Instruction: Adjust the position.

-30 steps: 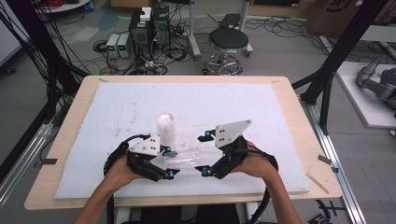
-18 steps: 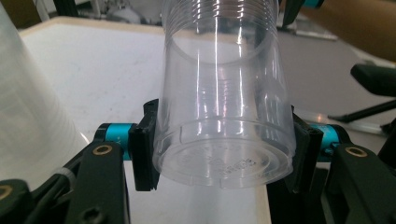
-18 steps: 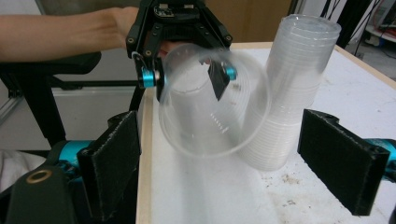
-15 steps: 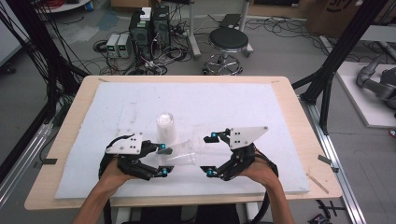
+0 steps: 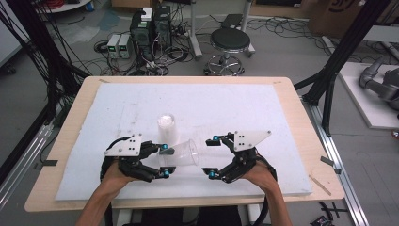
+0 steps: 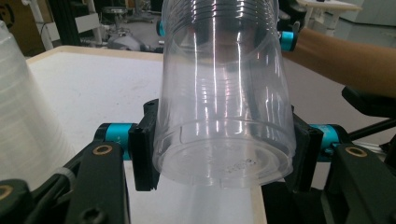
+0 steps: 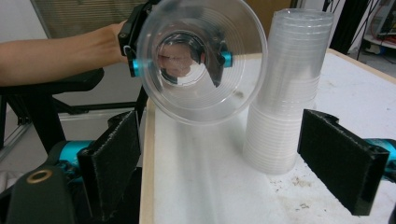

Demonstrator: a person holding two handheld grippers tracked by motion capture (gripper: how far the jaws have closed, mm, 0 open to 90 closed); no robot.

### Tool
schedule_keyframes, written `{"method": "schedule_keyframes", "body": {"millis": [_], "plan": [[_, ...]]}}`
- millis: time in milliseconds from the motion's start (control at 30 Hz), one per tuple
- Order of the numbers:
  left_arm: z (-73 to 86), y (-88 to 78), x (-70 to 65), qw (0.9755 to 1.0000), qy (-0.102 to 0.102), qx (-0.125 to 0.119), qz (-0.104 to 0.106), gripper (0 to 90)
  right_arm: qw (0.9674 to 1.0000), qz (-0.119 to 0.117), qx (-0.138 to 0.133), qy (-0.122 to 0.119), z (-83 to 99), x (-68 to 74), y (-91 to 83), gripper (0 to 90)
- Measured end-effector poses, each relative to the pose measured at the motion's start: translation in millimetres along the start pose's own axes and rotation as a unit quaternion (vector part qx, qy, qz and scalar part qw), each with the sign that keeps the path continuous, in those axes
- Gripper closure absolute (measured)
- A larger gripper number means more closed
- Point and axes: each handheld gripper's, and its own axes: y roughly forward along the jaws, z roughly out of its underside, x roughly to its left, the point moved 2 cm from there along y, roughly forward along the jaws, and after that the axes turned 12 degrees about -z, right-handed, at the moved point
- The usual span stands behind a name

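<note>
1. White foam-topped table (image 5: 282, 117) from my high view: left gripper (image 5: 165, 161) clamped on a clear plastic cup (image 5: 182, 153), lying sideways.
2. Right gripper (image 5: 211, 157) sits just beside the cup's mouth, jaws apart.
3. My right gripper view reveals a stack of clear cups (image 7: 285, 88).

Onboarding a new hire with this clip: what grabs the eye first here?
The clear plastic cup, held on its side near the table's front edge, its base clamped in the left gripper and its mouth facing the right gripper, whose jaws stand open. Just behind it, a stack of clear cups stands on the white mat.
</note>
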Motion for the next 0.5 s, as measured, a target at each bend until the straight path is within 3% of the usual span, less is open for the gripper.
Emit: {"method": "schedule_keyframes", "body": {"millis": [333,500], "plan": [[-0.8,5.7,-2.0,1.0,-0.001,-0.007,0.005,41.5,0.9999,-0.01,-0.004,0.001,1.1,-0.4,7.1,13.7],[-1.3,10.2,-3.5,0.9997,-0.005,-0.022,0.007,41.5,0.9998,-0.018,-0.012,0.006,1.5,-0.8,12.1,13.6]]}}
